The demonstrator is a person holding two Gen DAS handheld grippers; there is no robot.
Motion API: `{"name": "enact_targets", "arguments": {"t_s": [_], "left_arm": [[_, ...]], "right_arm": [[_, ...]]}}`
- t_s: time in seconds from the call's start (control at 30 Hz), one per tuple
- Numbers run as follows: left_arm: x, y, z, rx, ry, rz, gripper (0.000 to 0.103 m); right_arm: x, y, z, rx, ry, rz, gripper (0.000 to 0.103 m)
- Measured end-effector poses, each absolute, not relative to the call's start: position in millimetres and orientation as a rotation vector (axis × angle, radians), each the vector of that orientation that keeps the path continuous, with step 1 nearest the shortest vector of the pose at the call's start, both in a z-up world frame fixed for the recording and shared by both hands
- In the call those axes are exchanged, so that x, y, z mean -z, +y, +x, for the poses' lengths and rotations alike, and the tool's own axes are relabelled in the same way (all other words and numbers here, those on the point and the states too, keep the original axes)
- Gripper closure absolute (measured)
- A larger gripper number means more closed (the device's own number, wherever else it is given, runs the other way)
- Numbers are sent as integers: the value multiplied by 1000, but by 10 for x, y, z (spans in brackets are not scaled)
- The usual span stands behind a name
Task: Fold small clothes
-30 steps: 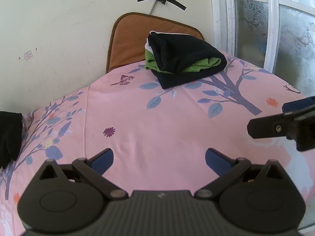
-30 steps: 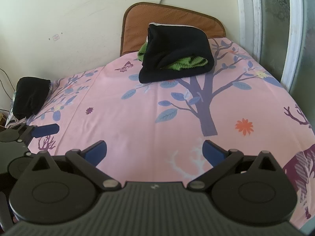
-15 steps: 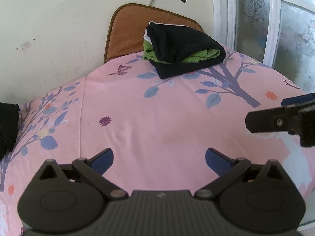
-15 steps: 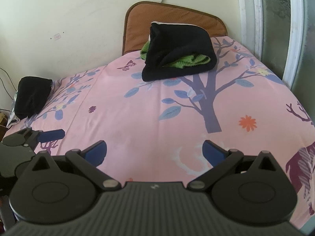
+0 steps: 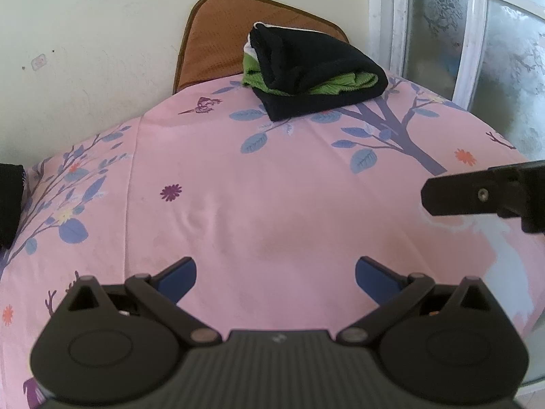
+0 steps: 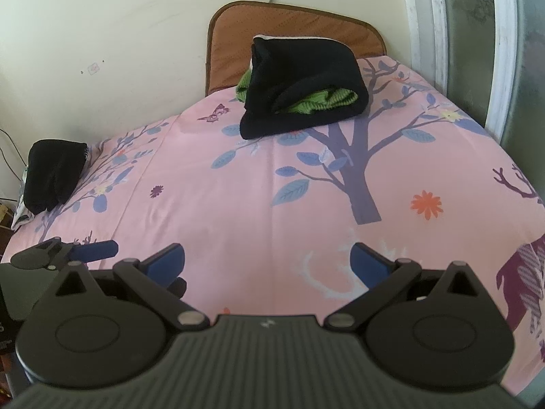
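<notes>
Lying well beyond both gaping tools, folded clothes.

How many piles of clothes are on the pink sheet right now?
2: a folded black and green stack at the far end by the brown cushion, and a black bundle at the left edge. More may lie out of view.

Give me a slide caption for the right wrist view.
Open right claw above pink sheet; folded clothes stack at far end.
</notes>
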State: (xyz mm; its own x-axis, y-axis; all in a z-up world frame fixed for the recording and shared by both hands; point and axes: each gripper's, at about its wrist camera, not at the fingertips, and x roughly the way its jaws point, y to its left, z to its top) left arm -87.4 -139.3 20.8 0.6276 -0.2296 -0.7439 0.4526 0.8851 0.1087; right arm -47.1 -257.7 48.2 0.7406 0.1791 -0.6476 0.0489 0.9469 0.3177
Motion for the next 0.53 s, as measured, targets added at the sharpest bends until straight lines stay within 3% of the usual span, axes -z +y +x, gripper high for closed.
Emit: {"name": "enact_targets", "arguments": {"t_s": [0.53], "left_arm": [[-197,-1379,-871,432,804,283,0]], "right_arm": [[-426,-2570,-446,-67,749,334,0]]}}
